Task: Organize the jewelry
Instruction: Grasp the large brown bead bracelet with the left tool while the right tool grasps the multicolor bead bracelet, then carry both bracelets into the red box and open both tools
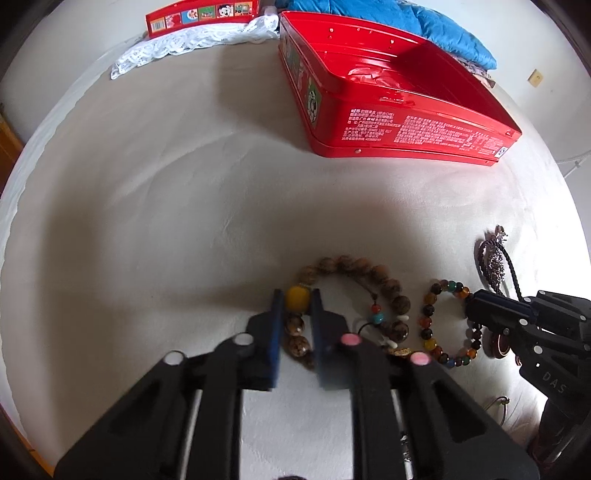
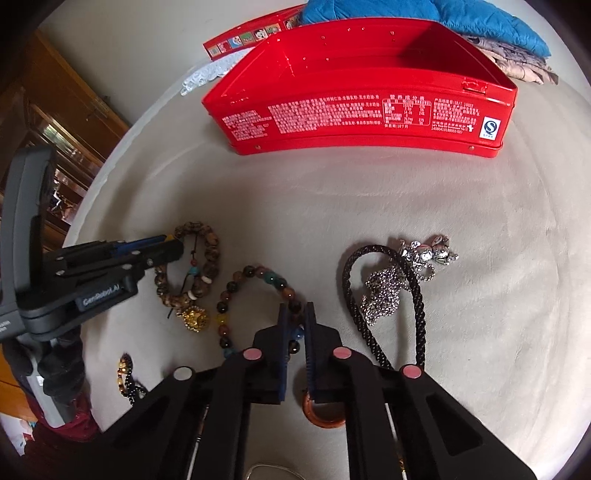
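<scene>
Both claws down on the pale cloth-covered surface point(image 1: 155, 206), each clamped on a bracelet.

Left claw point(image 1: 297, 297) — pads pinching the brown wooden-bead bracelet point(image 1: 354, 264) at its big yellow bead point(image 1: 297, 295); the yellow bead sits right between the blue pads. The rest of that bracelet loops away to the right, with small red, turquoise and white accent beads and a gold ornament point(image 2: 192, 317) on it. Bracelet lies flat on the cloth.

Right claw point(image 2: 295, 314) — pads pressed in on the multicoloured agate-bead bracelet point(image 2: 255, 277), gripping the right-hand side of the loop. That bracelet lies just right of the wooden one, apart from it. An orange-brown ring point(image 2: 323, 415) lies under the right claw's fingers.

Right of the agate bracelet: black braided cord necklace point(image 2: 417, 332) with a silver rhinestone pendant point(image 2: 384, 295), on the cloth, untouched. A small dark-bead bracelet with gold beads point(image 2: 125, 373) lies near the left edge of the right wrist view.

Open red metal tin point(image 2: 354, 114), printed white text on its side, sits further back, well apart from the jewelry — interior looks bare. Its red lid point(image 1: 199, 14) with cartoon pictures lies behind on white lace point(image 1: 177, 44). Blue quilted fabric point(image 2: 491, 18) behind the tin.
</scene>
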`<state>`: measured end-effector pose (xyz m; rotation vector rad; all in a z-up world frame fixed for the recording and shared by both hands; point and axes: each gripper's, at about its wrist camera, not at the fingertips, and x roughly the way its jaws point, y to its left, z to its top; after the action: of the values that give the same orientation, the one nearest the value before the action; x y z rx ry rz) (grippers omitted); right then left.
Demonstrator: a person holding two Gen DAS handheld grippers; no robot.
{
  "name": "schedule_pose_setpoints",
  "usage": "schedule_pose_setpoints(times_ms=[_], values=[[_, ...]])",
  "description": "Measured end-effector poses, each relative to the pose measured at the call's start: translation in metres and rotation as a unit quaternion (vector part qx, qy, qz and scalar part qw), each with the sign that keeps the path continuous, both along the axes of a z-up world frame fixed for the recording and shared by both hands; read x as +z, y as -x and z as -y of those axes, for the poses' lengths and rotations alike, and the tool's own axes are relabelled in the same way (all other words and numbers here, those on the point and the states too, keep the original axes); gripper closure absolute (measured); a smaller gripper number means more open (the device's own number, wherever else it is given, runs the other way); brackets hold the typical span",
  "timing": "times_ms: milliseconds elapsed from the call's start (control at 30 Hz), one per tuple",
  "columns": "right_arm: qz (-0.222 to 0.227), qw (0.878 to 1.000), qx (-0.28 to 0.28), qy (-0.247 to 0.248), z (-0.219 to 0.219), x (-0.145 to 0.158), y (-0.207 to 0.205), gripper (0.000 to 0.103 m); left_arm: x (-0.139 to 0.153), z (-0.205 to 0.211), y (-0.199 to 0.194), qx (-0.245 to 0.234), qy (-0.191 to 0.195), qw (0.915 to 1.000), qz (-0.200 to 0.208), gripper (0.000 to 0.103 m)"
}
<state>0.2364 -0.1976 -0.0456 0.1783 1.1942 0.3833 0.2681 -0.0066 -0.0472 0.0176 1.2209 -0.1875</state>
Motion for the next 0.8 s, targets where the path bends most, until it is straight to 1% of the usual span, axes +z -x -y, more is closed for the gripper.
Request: schedule_pose_setpoints(times_ms=[133, 200, 300, 367, 533, 633, 700, 800], values=[[0.001, 1.0, 0.007, -0.029, 0.005, 0.008, 0.004, 0.096, 0.004, -0.003, 0.004, 0.006, 0.015, 0.9999, -0.001, 0.092], [0.009, 0.999, 0.008, -0.043, 0.008, 0.018, 0.006, 0.096, 0.009, -0.005, 0.008, 0.006, 0.025, 0.9997, 0.002, 0.092], [0.02, 0.998, 0.008, -0.06, 0.014, 0.033, 0.006, 0.096, 0.028, -0.008, 0.017, 0.004, 0.036, 0.999, 0.027, 0.092], [0.026, 0.997, 0.006, -0.067, 0.018, 0.041, 0.005, 0.096, 0.045, -0.007, 0.024, 0.001, 0.044, 0.9979, 0.048, 0.092], [0.048, 0.996, -0.002, -0.072, 0.023, 0.064, -0.001, 0.096, 0.079, -0.001, 0.031, -0.008, 0.051, 0.9941, 0.095, 0.092], [0.067, 0.995, -0.01, -0.07, 0.028, 0.081, -0.006, 0.096, 0.096, 0.005, 0.025, -0.009, 0.052, 0.992, 0.115, 0.092], [0.079, 0.994, -0.015, -0.073, 0.032, 0.094, -0.011, 0.096, 0.104, 0.007, 0.017, -0.011, 0.06, 0.9911, 0.118, 0.092], [0.102, 0.992, -0.025, -0.075, 0.036, 0.112, -0.025, 0.096, 0.125, 0.019, 0.0, -0.017, 0.077, 0.9873, 0.138, 0.092]])
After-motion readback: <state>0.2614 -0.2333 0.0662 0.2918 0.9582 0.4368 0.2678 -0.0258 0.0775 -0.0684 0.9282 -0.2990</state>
